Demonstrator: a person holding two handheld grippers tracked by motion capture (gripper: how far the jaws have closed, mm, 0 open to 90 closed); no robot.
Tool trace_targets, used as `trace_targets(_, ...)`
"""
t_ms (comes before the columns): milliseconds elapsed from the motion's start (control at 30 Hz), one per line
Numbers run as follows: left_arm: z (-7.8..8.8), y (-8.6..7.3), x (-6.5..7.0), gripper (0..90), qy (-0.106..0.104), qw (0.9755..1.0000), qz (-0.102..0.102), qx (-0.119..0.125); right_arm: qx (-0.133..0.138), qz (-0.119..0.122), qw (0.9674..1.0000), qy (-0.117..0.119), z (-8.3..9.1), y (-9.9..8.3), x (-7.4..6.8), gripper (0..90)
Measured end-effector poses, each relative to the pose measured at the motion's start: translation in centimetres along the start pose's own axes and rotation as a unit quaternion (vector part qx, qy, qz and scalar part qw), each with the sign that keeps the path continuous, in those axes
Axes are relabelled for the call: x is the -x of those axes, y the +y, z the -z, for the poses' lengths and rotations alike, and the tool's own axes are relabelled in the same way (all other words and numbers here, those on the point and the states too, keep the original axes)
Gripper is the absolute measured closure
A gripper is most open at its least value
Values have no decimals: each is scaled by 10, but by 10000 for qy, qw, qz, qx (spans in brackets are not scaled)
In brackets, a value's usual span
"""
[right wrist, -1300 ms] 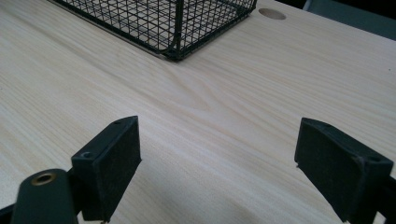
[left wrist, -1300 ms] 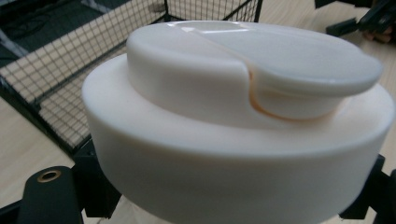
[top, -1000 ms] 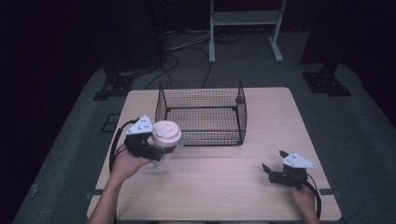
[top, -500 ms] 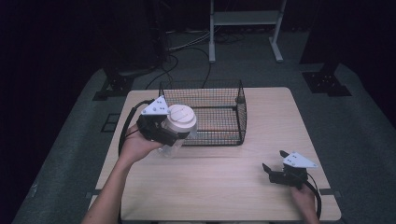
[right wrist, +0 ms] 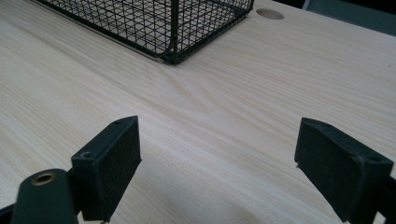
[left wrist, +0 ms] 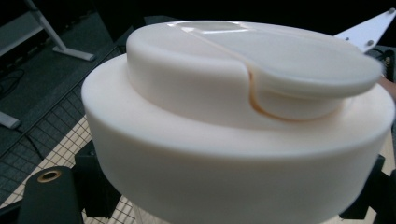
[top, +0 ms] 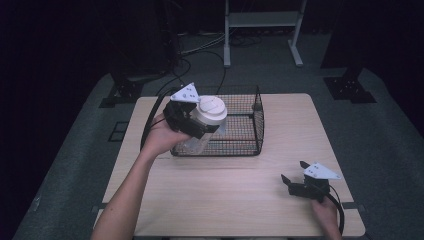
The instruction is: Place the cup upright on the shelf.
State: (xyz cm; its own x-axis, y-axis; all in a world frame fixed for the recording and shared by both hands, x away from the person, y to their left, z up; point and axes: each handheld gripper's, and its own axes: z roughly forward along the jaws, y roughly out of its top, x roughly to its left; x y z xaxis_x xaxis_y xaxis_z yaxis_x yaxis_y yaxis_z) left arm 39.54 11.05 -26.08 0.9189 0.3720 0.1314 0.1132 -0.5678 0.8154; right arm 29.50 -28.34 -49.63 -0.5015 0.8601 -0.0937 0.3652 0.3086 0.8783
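Black tongs [top: 295, 184] with grey three-cornered plates, black cables, bare forearms.

A pale wooden bench [top: 240, 195], and on it a black wire basket [top: 240, 127] sits toward the far edge, left of centre; round hole [right wrist: 270, 14] beyond the basket's corner.

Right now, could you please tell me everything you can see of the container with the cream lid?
The container has a clear, plastic-looking body and a wide, round cream lid, stepped, with a raised centre and a flat flip tab lying across the top. The lid is on. The left gripper holds it off the table, tilted, above the near left corner of the black wire basket; the gripper's fingers grip it just below the lid. I cannot tell whether it holds anything.
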Motion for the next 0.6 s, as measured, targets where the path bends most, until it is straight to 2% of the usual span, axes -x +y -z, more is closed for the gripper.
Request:
trace_targets(233, -18, 12, -12, 154, -35, 9997, -68, -223, 2, -43, 10000, 3, 0, 0, 0, 135)
trace_targets(433, -38, 24, -24, 154, -131, 9996, -1, -256, 9, -55, 10000, 8, 0, 0, 1, 135)
trace_targets(600, -48, 31, -30, 154, -74, 9996, -47, -271, 24, -79, 10000, 17, 0, 0, 1, 135)
